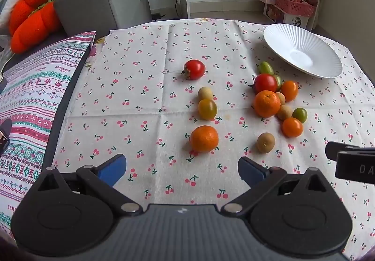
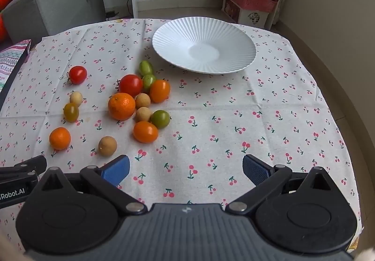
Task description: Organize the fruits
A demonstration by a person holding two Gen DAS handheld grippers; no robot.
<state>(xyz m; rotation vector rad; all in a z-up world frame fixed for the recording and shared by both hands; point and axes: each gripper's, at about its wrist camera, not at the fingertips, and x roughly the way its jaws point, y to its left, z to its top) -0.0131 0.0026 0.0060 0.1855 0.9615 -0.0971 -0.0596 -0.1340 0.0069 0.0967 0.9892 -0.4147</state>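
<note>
Several small fruits lie loose on the cherry-print tablecloth: red tomatoes, mandarins, orange, green and brown small tomatoes and beige longans. A white ribbed plate stands empty at the back right of the fruit. My left gripper is open and empty, just short of the near mandarin. My right gripper is open and empty over bare cloth, right of the fruit cluster and in front of the plate.
A grey sofa with an orange cushion stands beyond the table's left. A patterned folded cloth lies at the left edge. White shelves with a pink basket stand at the back right.
</note>
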